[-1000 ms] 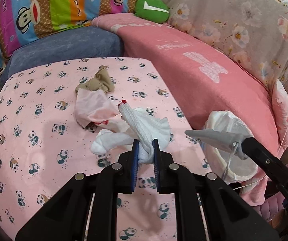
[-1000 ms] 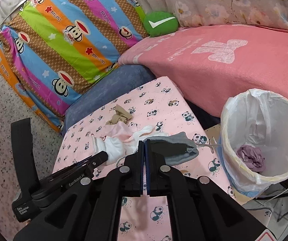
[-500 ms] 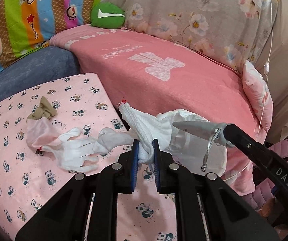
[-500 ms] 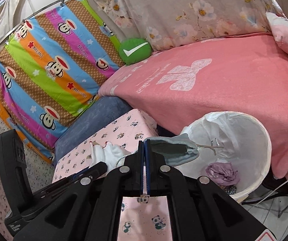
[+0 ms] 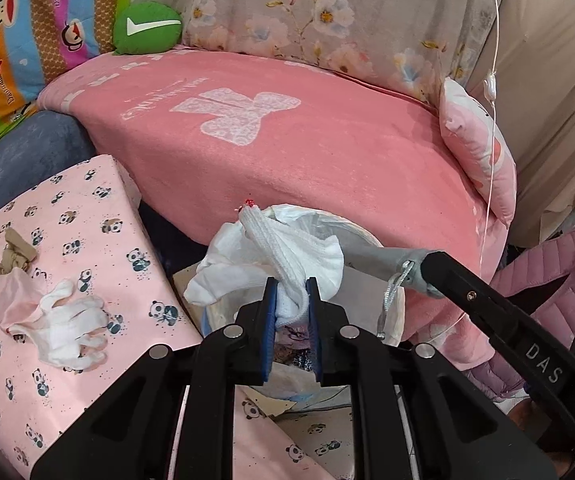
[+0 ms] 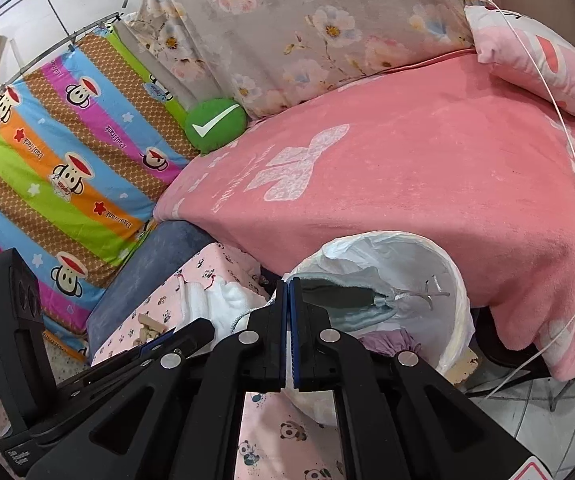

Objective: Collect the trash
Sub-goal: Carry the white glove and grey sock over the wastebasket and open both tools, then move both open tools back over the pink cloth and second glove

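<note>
White cloth (image 5: 287, 256) sits pinched in my left gripper (image 5: 290, 300), held over the lined trash bin (image 6: 453, 280). My right gripper (image 6: 288, 292) clamps a grey cloth (image 6: 351, 298) above it too. Beyond lies the pink blanket (image 5: 327, 160).

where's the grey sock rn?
Grey sock is pinched in the right hand-held gripper, hanging over the open mouth of the white-lined trash bin at lower centre of the right wrist view, beside the pink bed.
</note>
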`<state>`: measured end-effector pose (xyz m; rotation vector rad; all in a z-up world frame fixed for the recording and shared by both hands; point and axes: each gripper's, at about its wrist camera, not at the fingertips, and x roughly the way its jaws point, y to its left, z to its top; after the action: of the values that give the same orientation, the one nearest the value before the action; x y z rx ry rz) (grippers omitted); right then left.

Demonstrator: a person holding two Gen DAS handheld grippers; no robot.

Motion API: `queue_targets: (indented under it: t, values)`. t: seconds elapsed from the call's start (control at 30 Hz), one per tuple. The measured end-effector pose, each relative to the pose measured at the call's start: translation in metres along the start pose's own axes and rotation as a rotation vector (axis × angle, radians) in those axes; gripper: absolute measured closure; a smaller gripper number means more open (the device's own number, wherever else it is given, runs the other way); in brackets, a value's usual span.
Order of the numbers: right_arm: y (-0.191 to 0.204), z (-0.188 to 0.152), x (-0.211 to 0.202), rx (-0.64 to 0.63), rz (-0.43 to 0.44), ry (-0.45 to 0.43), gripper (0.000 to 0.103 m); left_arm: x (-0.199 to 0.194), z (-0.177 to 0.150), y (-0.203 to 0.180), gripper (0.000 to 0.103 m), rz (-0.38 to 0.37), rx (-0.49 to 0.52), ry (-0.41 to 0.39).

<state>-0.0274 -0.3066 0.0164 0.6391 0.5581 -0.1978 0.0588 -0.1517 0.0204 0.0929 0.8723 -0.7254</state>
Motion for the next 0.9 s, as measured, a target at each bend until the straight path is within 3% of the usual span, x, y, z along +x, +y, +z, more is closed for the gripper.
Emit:
queue_targets:
  t: [0.13,0.2,0.27,0.33,0.7,0.9]
  values:
    - [-0.012,0.002,0.001,0.007,-0.013,0.001,0.1,0.009,0.001,-0.009,0.087,-0.01,0.022,0.02]
    - [-0.017,0.005,0.002,0.008,-0.023,0.003,0.098,0.01,0.001,-0.011,0.074,0.001,0.026,0.018]
    - [-0.017,0.004,0.002,0.013,-0.03,0.002,0.092,0.006,0.0,-0.01,0.041,0.03,0.023,-0.009]
    - [-0.018,0.004,0.002,0.021,-0.036,-0.004,0.092,0.002,0.001,-0.009,0.029,0.06,0.022,-0.038]
    - [-0.003,-0.001,0.006,-0.015,-0.033,0.003,0.077,-0.01,-0.004,0.02,0.028,0.132,-0.038,-0.057]
    - [0.018,-0.01,0.011,-0.054,-0.019,0.031,0.075,-0.022,-0.011,0.042,0.028,0.157,-0.09,-0.07]
